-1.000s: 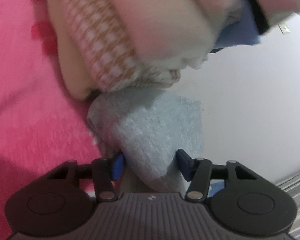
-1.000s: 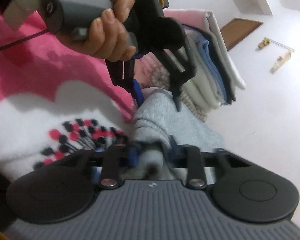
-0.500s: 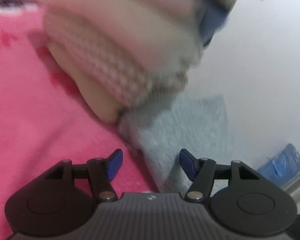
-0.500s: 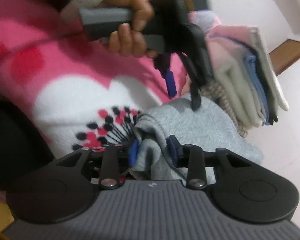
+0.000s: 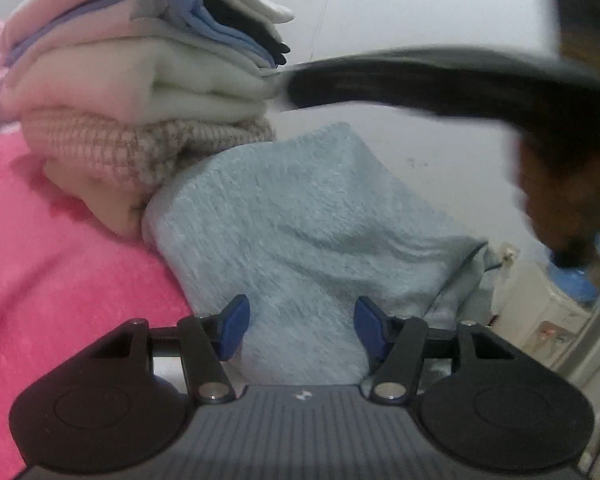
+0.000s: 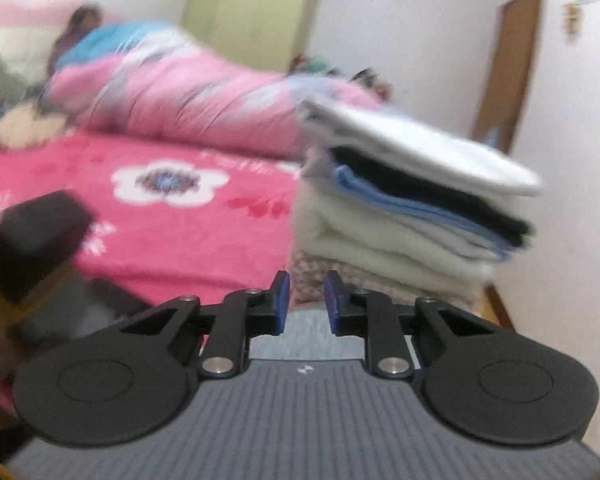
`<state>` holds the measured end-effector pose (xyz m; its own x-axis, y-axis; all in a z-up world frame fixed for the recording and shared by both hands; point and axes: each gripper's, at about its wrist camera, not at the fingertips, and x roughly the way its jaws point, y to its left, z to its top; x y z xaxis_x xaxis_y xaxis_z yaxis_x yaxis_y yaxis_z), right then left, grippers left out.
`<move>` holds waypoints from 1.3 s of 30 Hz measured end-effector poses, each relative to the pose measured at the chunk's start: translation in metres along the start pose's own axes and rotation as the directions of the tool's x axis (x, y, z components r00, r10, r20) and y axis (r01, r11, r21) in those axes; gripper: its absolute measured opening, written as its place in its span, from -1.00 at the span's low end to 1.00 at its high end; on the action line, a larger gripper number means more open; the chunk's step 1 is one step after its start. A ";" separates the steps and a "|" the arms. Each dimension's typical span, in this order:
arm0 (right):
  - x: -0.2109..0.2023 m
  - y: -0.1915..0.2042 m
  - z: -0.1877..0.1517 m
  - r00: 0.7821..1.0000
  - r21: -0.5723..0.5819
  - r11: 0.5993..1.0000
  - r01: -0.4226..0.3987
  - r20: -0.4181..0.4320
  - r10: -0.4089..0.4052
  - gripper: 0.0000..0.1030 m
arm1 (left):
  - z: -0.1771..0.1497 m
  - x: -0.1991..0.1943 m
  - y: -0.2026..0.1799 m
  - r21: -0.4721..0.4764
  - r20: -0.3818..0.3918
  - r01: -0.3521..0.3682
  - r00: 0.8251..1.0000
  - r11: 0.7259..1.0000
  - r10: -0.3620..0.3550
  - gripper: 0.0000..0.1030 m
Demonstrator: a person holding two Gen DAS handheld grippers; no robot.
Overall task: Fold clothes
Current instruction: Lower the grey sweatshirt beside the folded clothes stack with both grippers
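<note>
A folded grey fleece garment (image 5: 300,240) lies on the pink bed next to a stack of folded clothes (image 5: 148,80). My left gripper (image 5: 300,322) is open just in front of the grey garment, touching nothing. My right gripper (image 6: 306,300) has a narrow gap between its fingers and holds nothing; it points at the stack of folded clothes (image 6: 412,208). A strip of grey cloth (image 6: 304,320) shows just under its fingers. The right gripper and the hand holding it cross the left wrist view as a dark blur (image 5: 500,88).
The pink flowered blanket (image 6: 160,216) covers the bed. A rolled pink quilt (image 6: 188,96) lies at the back. A brown door (image 6: 508,64) and a green wardrobe (image 6: 252,12) stand behind. A water dispenser (image 5: 548,304) is on the floor at the right.
My right gripper has let go of the grey garment and lifted away, now facing the stack. My left gripper has drawn back; the grey garment lies flat beside the stack.
</note>
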<state>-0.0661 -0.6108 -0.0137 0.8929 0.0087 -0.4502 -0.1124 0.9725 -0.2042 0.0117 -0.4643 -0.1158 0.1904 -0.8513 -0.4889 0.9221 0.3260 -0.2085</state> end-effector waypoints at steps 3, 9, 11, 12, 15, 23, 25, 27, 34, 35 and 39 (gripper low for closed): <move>0.063 -0.011 -0.016 0.987 0.021 1.000 -0.021 -0.156 0.024 -0.72 | -0.002 0.004 0.001 -0.018 -0.001 -0.005 1.000 1.000 0.005 0.21; 0.083 -0.032 -0.030 0.987 0.189 0.982 -0.018 -0.151 0.047 -0.77 | -0.005 -0.001 -0.001 -0.006 0.006 -0.005 1.000 1.000 0.005 0.23; 0.058 -0.037 -0.042 0.991 0.239 0.970 0.051 -0.129 -0.021 -0.74 | -0.005 -0.004 -0.001 -0.008 0.008 -0.003 1.000 1.000 0.003 0.24; 0.045 -0.039 -0.048 0.991 0.263 0.961 0.085 -0.120 -0.055 -0.74 | -0.006 -0.004 0.000 -0.010 0.009 0.000 1.000 1.000 0.001 0.24; 0.007 -0.046 -0.066 0.983 0.339 0.923 0.182 -0.096 -0.159 -0.74 | -0.005 -0.001 0.001 -0.017 0.012 0.008 1.000 1.000 -0.007 0.26; -0.093 -0.064 -0.113 0.900 0.533 0.746 0.400 -0.076 -0.429 -0.70 | 0.004 -0.010 -0.002 -0.025 -0.002 -0.008 1.000 1.000 0.008 0.43; -0.122 -0.055 -0.121 0.882 0.588 0.708 0.391 -0.018 -0.471 -0.69 | 0.006 -0.024 -0.002 -0.032 0.021 0.003 1.000 0.999 -0.003 0.54; -0.147 -0.031 -0.128 0.865 0.607 0.698 0.380 0.034 -0.501 -0.69 | 0.008 -0.035 -0.007 -0.010 0.019 -0.002 1.000 1.000 0.002 0.56; -0.166 -0.006 -0.182 0.898 0.871 0.461 0.170 0.055 -0.436 -0.66 | 0.001 -0.067 -0.028 0.080 -0.041 -0.018 0.999 0.997 0.022 0.76; -0.168 -0.004 -0.190 0.903 0.901 0.414 0.133 0.061 -0.424 -0.56 | 0.000 -0.068 -0.030 0.083 -0.052 -0.022 0.998 0.996 0.027 0.76; -0.147 -0.013 -0.207 0.915 0.974 0.225 -0.004 0.094 -0.392 -0.11 | -0.008 -0.075 -0.036 0.082 -0.088 -0.043 0.995 0.996 0.050 0.76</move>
<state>-0.2861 -0.6730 -0.1244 0.9023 -0.3512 -0.2498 0.3957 0.4454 0.8031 -0.0382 -0.4086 -0.0787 0.2057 -0.7944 -0.5716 0.9375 0.3274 -0.1176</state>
